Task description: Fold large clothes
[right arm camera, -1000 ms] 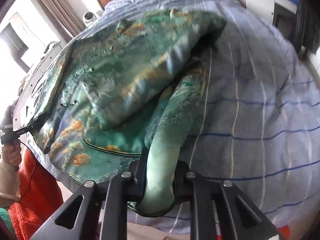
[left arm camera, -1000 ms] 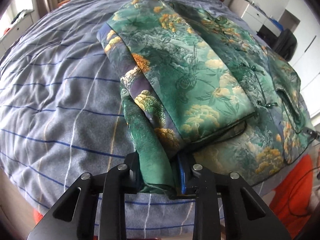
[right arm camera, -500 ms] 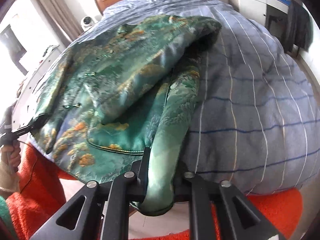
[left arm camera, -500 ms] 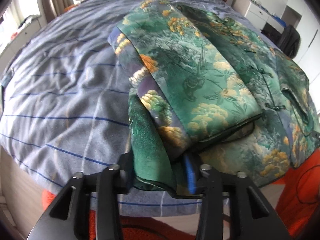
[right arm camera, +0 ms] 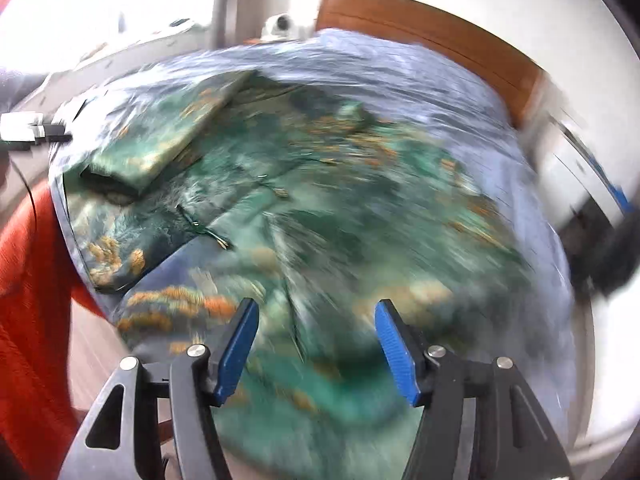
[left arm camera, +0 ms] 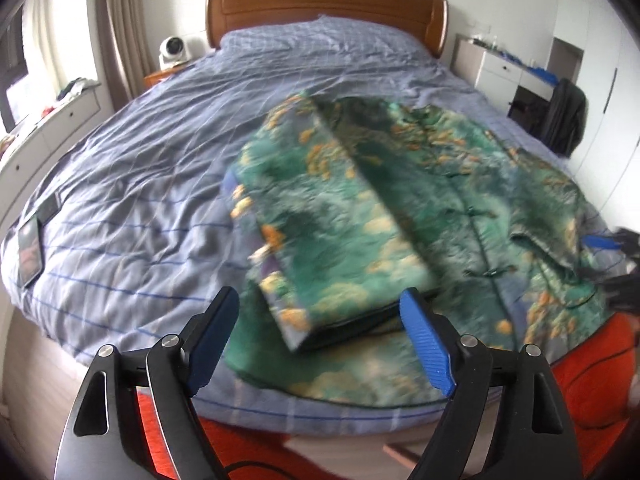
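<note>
A large green garment [left arm camera: 400,216] with orange and cream flower print lies spread on the bed, one side folded over its middle. It fills the right wrist view [right arm camera: 320,220], heavily blurred. My left gripper [left arm camera: 320,316] is open and empty, held back from the garment's near edge at the foot of the bed. My right gripper [right arm camera: 316,324] is open and empty, just above the garment's near edge. The right gripper's blue pad also shows at the right edge of the left wrist view [left arm camera: 600,242].
The bed has a blue striped cover [left arm camera: 140,200] and a wooden headboard [left arm camera: 324,4]. A small white fan [left arm camera: 172,50] stands at the back left. A white desk [left arm camera: 508,72] and dark chair [left arm camera: 564,116] stand at right. Orange rug [left arm camera: 580,380] lies below the bed's foot.
Both grippers have let go of the garment's edge and opened. Both pulled back from the bed; the released side now lies folded on the garment. The right wrist view swung and is blurred.
</note>
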A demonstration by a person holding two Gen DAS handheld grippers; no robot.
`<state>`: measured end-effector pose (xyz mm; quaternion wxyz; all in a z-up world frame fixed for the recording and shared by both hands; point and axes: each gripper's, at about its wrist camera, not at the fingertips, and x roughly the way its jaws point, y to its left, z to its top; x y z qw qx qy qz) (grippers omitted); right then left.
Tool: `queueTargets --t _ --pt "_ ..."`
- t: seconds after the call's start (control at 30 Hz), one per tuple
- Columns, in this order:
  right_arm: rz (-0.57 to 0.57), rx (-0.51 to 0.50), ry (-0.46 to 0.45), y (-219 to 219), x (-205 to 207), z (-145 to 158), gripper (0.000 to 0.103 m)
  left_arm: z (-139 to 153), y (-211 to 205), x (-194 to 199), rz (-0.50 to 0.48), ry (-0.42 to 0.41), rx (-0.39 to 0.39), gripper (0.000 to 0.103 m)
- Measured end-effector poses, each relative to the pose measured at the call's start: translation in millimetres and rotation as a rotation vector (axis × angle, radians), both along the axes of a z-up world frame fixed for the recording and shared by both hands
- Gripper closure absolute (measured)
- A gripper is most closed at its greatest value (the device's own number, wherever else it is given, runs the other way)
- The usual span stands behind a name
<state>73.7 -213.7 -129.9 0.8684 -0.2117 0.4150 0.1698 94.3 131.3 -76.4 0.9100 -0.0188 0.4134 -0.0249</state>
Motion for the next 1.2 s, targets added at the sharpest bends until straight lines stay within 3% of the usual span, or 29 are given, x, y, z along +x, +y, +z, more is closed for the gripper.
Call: queueTargets --t 0.1,0.17,0.23,0.27,0.43,0.5,0.63,0.67,0.7,0.73,0.77,0.83,0.9,1.2 --pt "0.002 -0.065 0.06 13 33 -43 0.041 1 -7 -6 0.004 0.007 -0.028 0.019" --pt "-0.025 -0.043 0.083 6 50 -59 0.043 -1 -5 -13 0.008 0.017 -0.025 0.019" --pt "-0.079 0.092 0.111 -13 53 -43 0.093 -2 -4 -20 0.022 0.022 -0.01 0.019" --pt "-0.101 0.16 0.102 -25 49 -26 0.092 -3 -2 -22 0.029 0.025 -0.007 0.019" --pt "-0.289 0.243 -0.122 -95 12 60 0.093 -1 -2 -17 0.025 0.027 0.007 0.018" --pt "-0.419 0.243 -0.226 -144 -6 96 0.093 3 -10 -11 -0.007 0.008 0.037 0.018" --pt "-0.68 0.182 -0.337 -231 -20 128 0.092 9 -34 2 -0.102 -0.045 0.152 0.011" --pt "-0.763 0.165 -0.346 -254 -22 129 0.09 9 -41 5 -0.135 -0.058 0.184 0.01" --pt "-0.849 0.123 -0.344 -276 -24 127 0.072 10 -45 7 -0.156 -0.066 0.206 0.01" --pt "-0.939 0.052 -0.334 -294 -25 123 0.048 9 -53 9 -0.188 -0.076 0.244 0.008" --pt "-1.006 -0.004 -0.335 -306 -29 117 0.043 8 -58 10 -0.213 -0.082 0.274 0.007" --pt "-1.092 0.003 -0.346 -320 -45 107 0.043 1 -69 13 -0.268 -0.081 0.335 0.007" --pt "-1.09 0.084 -0.313 -317 -59 94 0.043 -8 -76 17 -0.312 -0.054 0.361 0.006" --pt "-0.877 0.271 -0.149 -205 -74 34 0.043 -71 -89 57 -0.41 0.117 0.387 0.006"
